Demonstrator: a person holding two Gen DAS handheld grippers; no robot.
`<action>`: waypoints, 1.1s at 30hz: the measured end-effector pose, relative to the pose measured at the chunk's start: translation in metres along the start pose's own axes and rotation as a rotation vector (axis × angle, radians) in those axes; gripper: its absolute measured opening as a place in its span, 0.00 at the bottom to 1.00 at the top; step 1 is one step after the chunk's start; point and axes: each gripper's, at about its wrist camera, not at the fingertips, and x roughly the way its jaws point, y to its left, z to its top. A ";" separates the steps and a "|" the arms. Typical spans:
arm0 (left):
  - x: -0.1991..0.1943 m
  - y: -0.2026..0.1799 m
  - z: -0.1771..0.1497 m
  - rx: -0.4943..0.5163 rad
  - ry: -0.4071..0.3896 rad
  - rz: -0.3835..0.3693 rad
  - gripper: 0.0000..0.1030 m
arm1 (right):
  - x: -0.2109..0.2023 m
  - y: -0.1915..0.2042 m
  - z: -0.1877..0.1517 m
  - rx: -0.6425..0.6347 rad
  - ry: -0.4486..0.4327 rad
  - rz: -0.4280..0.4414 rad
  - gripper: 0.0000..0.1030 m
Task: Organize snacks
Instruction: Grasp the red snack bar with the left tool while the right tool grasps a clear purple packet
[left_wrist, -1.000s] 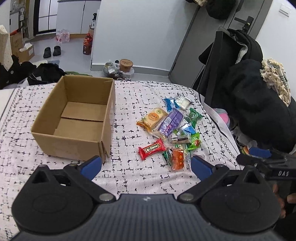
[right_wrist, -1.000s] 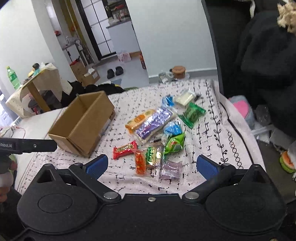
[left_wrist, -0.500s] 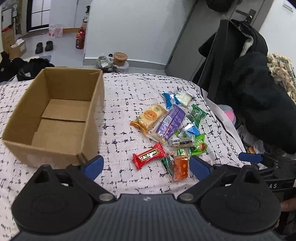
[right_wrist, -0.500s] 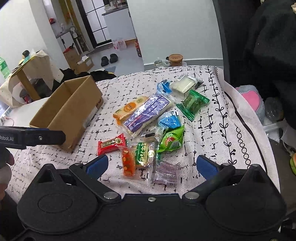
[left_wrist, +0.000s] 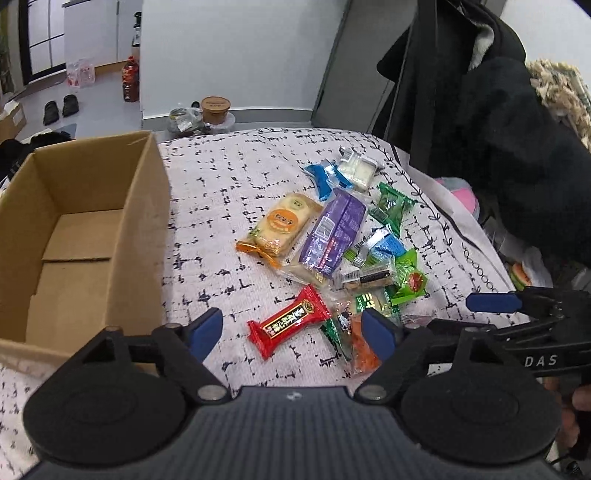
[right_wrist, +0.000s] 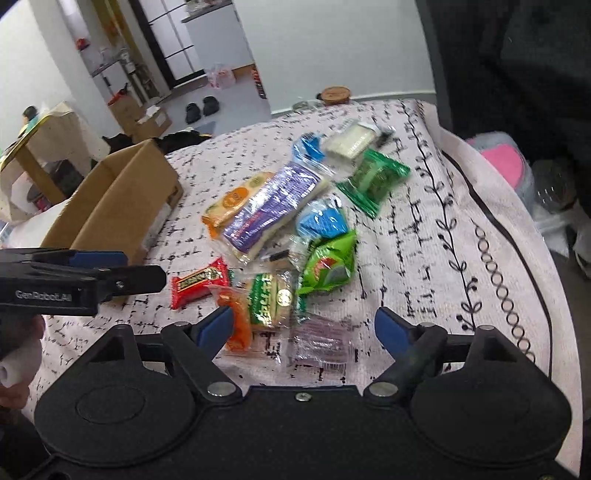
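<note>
Both grippers hang wide open and empty: the left gripper (left_wrist: 293, 328) over the red bar (left_wrist: 289, 320), the right gripper (right_wrist: 304, 328) over a clear purple packet (right_wrist: 319, 345) too blurred to read. The snack pile (left_wrist: 340, 243) lies on the patterned cloth (left_wrist: 229, 206) beside the cardboard box (left_wrist: 74, 236), whose near wall is cut off. Both tools have come in closer to the snacks than a second ago.
</note>
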 end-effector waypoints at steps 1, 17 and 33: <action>0.004 -0.001 0.000 0.007 0.004 0.000 0.77 | 0.002 -0.001 -0.001 0.004 0.006 0.004 0.80; 0.059 -0.003 0.000 -0.001 0.032 -0.009 0.63 | 0.032 -0.003 -0.018 0.042 0.066 -0.066 0.55; 0.061 -0.008 -0.019 0.053 0.080 0.114 0.21 | 0.035 -0.008 -0.019 0.054 0.057 -0.099 0.37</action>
